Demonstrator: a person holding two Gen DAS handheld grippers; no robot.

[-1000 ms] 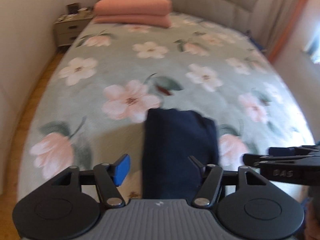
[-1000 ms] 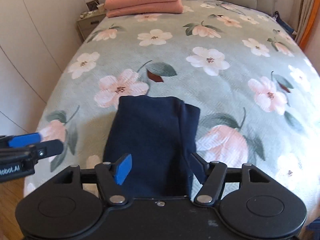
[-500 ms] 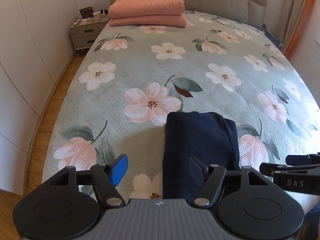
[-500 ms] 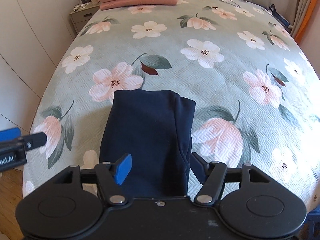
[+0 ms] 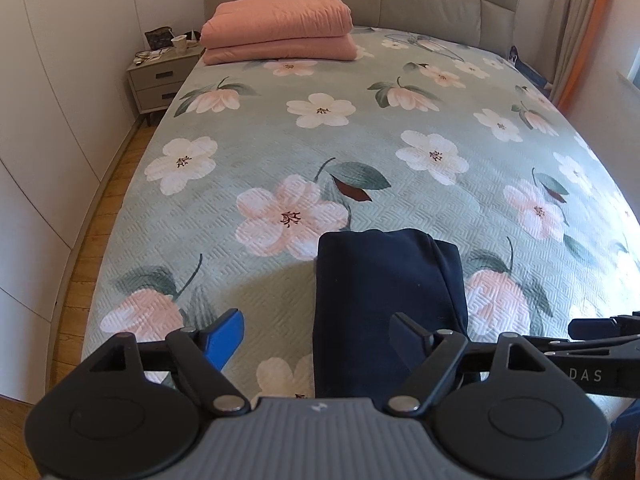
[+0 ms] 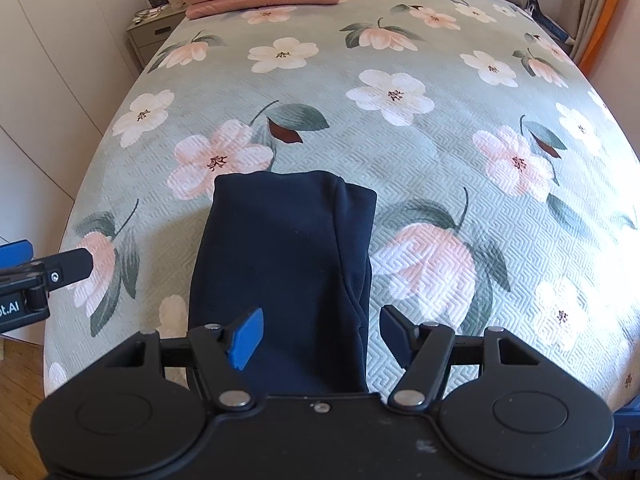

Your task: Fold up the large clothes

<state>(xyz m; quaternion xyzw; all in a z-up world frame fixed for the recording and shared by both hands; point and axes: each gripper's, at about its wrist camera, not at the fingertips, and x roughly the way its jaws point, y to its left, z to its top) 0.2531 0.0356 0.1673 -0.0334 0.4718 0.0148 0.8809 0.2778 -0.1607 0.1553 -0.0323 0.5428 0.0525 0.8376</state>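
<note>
Left claw (image 5: pixel 316 338) opening wide, right claw (image 6: pixel 320 332) spread too — pinching nothing, letting go. Dark blue garment (image 6: pixel 280 264) folded at 6 o'clock on bed (image 6: pixel 440 128) — looks done.

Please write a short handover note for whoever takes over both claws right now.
Left claw: jaws opening, nothing pressed between them.
Right claw: open, above the garment's near end, not gripping it.
Navy garment: folded into a narrow bundle, lying flat near the foot of the floral bed.
Pink quilt: folded at the headboard, untouched.
Done: folds appear made.
Left: perhaps one final fold or tidy.
</note>
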